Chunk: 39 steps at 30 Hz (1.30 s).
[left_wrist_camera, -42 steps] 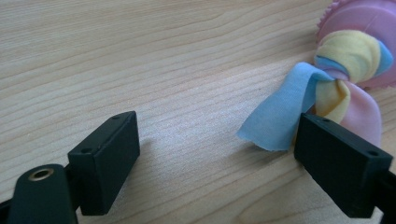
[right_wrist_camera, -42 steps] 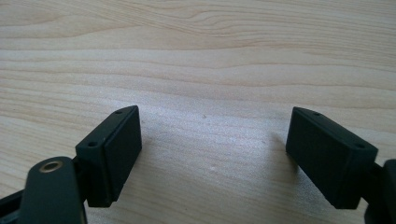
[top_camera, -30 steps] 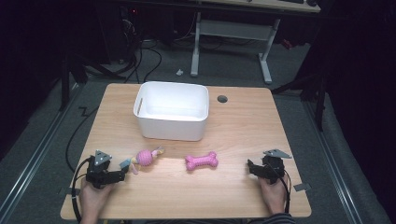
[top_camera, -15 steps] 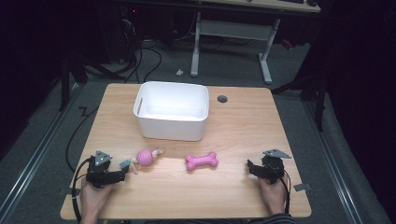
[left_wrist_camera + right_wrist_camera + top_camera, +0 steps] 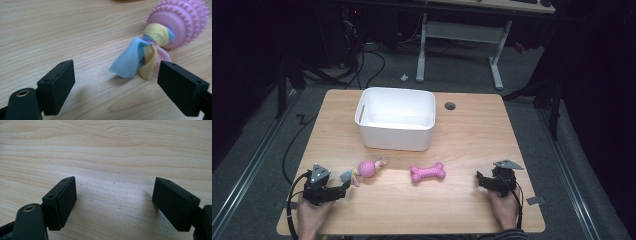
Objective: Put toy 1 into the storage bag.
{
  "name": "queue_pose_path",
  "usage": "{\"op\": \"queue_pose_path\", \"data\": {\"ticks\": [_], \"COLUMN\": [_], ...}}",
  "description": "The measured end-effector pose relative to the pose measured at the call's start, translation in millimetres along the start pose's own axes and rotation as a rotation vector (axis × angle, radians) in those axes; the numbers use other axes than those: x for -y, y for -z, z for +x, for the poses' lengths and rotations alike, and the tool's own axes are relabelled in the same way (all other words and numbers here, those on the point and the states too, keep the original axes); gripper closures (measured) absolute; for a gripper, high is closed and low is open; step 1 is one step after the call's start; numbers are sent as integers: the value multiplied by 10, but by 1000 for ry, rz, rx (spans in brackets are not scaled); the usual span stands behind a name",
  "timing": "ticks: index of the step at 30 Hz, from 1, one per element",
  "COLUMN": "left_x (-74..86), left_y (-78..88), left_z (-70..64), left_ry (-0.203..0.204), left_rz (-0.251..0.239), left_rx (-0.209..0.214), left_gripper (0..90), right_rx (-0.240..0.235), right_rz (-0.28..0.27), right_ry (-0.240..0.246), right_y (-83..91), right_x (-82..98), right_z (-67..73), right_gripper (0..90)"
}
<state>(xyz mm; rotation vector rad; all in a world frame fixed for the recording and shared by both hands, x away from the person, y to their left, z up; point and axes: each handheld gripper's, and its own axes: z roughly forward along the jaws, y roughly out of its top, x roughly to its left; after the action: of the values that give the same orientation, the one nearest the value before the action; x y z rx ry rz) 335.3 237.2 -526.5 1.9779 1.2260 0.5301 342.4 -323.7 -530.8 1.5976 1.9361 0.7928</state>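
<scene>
At the near left corner of the wooden table [image 5: 472,145], the left gripper [image 5: 343,185] rests low over the wood, held by the person's left hand [image 5: 312,216]. Its jaws stand wide apart with nothing between them. Just ahead of the jaw tips and a little to their right lies the pink ball toy [image 5: 368,169], a knobbly rubber ball with knotted strips of blue, yellow and pink cloth [image 5: 140,60] trailing from it. In the left gripper view the cloth tail points back toward the claw, its blue end lying on the table in front of the gap between the jaws, nearer the right jaw, not touching either one. The ball [image 5: 180,22] itself sits farther out, beyond the right jaw.

Farther ahead of the left gripper, past the ball toy, stands the white bin [image 5: 396,135], open at the top.

To the right of the ball toy, between the two grippers, the pink bone toy [image 5: 427,173] lies flat on the wood, well apart from the left gripper and somewhat nearer the right one, whose jaws point toward it.

At the near right, the right gripper [image 5: 479,180] sits in the person's right hand [image 5: 504,210]. Its jaws are also spread wide, and the right gripper view shows bare wood grain between and beyond them.
</scene>
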Motion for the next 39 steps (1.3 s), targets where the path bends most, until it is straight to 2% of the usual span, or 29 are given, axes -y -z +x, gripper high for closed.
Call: {"op": "queue_pose_path", "data": {"ticks": [23, 34, 38, 39], "left_x": [-84, -290, -356, -396], "left_y": [63, 62, 40, 23], "left_z": [-226, -432, -496, -550], "left_ry": [-51, -84, -87, -95], "left_rz": [-22, -55, -49, -54], "left_rx": [34, 117, 142, 162], "left_gripper": [149, 152, 164, 168], "right_rx": [-1, -4, -7, -7], "right_rz": [-2, -3, -2, -3], "right_ry": [5, 8, 8, 9], "right_y": [-1, -1, -1, -1], "right_x": [0, 0, 1, 1], "right_z": [1, 0, 4, 4], "right_gripper": [197, 196, 196, 197]}}
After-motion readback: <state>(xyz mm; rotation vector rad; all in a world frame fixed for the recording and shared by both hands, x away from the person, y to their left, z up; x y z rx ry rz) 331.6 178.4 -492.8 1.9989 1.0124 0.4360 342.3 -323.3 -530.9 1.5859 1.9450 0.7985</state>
